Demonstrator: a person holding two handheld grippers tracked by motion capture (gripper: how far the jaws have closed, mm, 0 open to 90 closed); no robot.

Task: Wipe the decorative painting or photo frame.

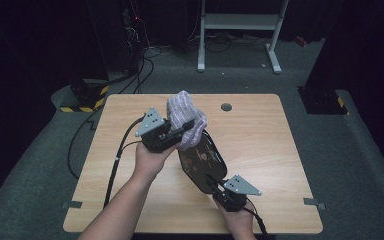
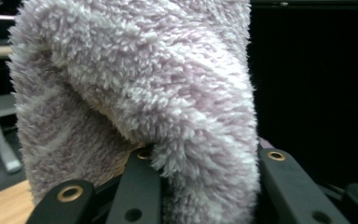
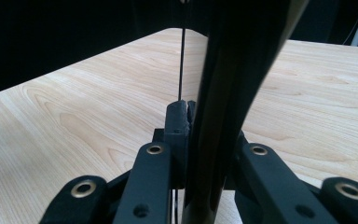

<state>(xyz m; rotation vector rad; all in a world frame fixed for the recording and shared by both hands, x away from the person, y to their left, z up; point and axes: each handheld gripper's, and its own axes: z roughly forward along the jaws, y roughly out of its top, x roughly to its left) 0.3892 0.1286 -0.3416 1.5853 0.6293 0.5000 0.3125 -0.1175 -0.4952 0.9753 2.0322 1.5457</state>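
- The left gripper has its fingers clenched on a fluffy lilac cloth, held up above the wooden table (its pile bulges between and over the black jaws).
- The cloth presses against the upper end of a dark glossy tray.
- The right gripper grips the tray's near rim, its fingers closed on the thin edge.
- The tray stands tilted, raised off the table near its middle.
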